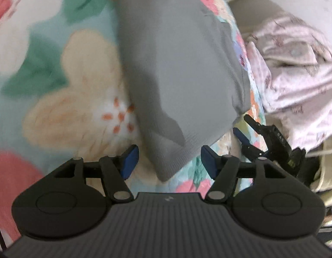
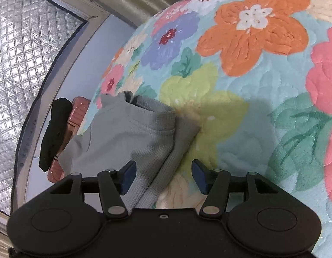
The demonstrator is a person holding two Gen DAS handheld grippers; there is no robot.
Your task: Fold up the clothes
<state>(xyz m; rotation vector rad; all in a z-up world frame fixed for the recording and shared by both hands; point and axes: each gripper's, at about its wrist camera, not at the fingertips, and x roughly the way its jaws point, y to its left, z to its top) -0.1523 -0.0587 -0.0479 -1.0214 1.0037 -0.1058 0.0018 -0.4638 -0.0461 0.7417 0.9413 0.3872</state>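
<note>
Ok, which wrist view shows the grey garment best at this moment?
The left wrist view: the grey garment fills the middle, lying flat on the floral quilt, most of its outline visible, though blurred. The right wrist view is sharper but shows only one end, with a folded-over hem, partly hidden by the right gripper.

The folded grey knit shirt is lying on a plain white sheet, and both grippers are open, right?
Not quite. The folded grey knit shirt lies on a quilted bedspread printed with big colourful flowers, not a plain white sheet; the right wrist view shows it best. The left gripper and right gripper are open.
</note>
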